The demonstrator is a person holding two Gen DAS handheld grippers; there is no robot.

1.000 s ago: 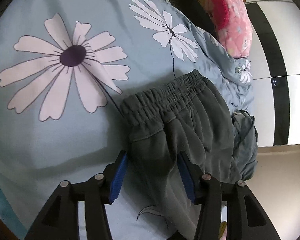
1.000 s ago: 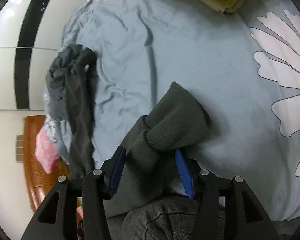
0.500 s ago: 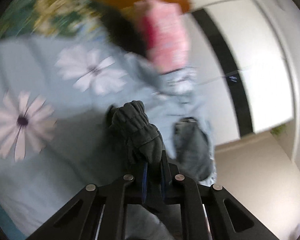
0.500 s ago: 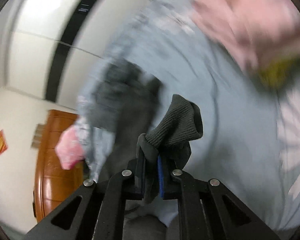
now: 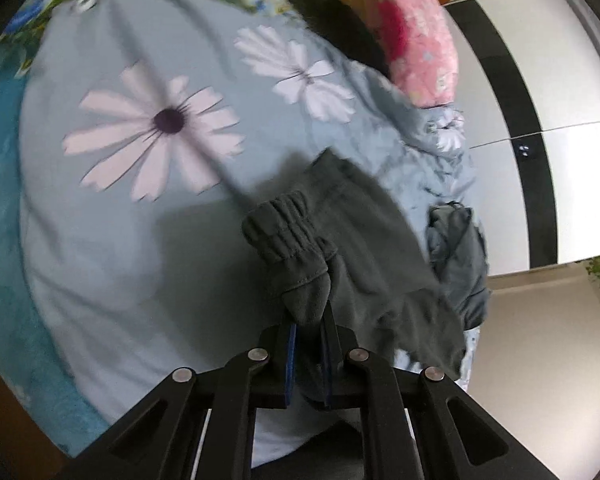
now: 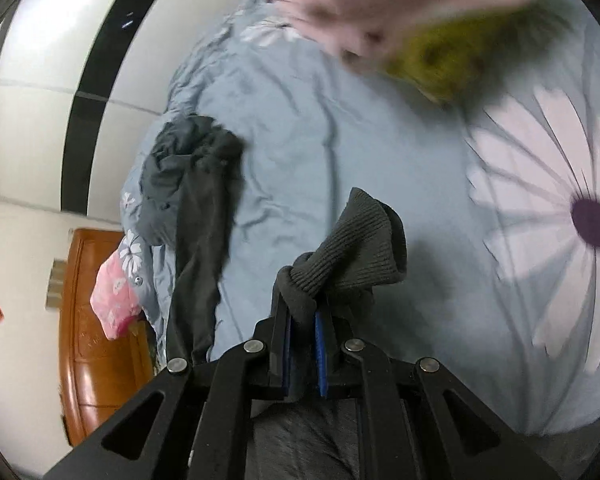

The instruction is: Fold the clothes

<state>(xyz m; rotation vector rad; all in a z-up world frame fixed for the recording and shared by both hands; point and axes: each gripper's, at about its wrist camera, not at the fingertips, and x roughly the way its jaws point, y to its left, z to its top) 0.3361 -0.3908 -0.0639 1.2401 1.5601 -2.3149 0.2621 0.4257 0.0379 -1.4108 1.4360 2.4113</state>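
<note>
I have the left tool (image 5: 308,344) clamped on the trousers' waistband (image 5: 286,236), right tool (image 6: 302,328) clamped on the cuff (image 6: 360,248); the trousers (image 5: 372,240) run lengthwise between them

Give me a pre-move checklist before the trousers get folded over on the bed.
1. Left tongs shut on the trousers' waistband: ok.
2. Right tongs shut on the ribbed cuff: ok.
3. Trousers smooth between the grips: not ok, bunched.
4. Bedsheet bare where the fold lands: ok.
5. Other grey garment clear of the trousers: cannot tell.
</note>
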